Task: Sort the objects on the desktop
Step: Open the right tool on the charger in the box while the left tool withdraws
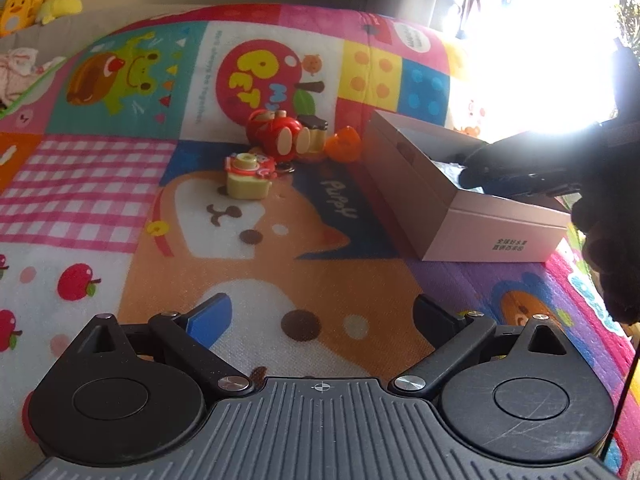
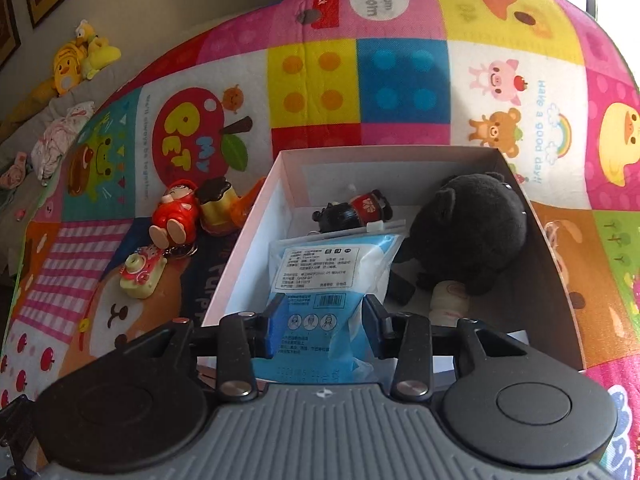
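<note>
L gripper point(image 1: 320, 312) wide | cartoon mat point(image 1: 100, 184) | window glare point(image 1: 532, 60), maybe curtain

Mat point(image 2: 400, 12) under my rig: printed cloth, woven-looking texture, matt. Box point(image 2: 248, 240): smooth matt cardboard, pale. Mask packet point(image 2: 320, 264) in box: glossy plastic film, crinkled, paper-like label on it. Black plush toy point(image 2: 476, 232): fuzzy cloth, matt. Red figurine point(image 1: 276, 132): glossy hard plastic. Toy camera point(image 1: 246, 180): smooth plastic, slight sheen. Orange toy point(image 1: 344, 142): shiny, translucent-looking plastic. My left gripper point(image 1: 320, 316): matt black plastic links, bright metal pivots, ribbed grey body. Yellow plush toys point(image 2: 76, 64): soft cloth.
</note>
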Demonstrator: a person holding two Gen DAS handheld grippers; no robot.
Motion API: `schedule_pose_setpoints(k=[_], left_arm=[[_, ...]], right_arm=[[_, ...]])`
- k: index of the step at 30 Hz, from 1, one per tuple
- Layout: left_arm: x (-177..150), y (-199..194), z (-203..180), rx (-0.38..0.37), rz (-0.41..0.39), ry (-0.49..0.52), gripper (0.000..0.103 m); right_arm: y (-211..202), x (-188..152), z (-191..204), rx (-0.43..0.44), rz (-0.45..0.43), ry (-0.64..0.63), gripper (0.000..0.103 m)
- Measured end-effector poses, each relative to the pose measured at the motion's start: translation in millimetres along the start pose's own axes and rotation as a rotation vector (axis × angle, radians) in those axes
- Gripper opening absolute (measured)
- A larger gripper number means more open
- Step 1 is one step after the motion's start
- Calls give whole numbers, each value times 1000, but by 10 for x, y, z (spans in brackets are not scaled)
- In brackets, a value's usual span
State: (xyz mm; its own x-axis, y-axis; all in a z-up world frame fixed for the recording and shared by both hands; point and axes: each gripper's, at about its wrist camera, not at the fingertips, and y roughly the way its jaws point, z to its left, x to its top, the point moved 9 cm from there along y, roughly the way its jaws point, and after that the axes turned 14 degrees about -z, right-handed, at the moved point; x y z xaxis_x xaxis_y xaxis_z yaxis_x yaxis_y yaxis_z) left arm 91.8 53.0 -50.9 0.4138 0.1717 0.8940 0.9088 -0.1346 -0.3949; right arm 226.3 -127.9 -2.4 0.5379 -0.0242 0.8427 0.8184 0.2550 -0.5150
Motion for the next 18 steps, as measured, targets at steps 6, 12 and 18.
schedule_pose_setpoints(k=[6, 12, 18], left_arm=[[-5, 4, 12, 4, -4, -3, 101], [-19, 15, -9, 3, -1, 4, 102], [-8, 21, 2, 8, 0, 0, 102]], right_arm=[[-398, 303, -720, -118, -111, 100, 40], [-573, 294, -1030, -161, -119, 125, 42], [-436, 141, -685, -110, -84, 64, 42]])
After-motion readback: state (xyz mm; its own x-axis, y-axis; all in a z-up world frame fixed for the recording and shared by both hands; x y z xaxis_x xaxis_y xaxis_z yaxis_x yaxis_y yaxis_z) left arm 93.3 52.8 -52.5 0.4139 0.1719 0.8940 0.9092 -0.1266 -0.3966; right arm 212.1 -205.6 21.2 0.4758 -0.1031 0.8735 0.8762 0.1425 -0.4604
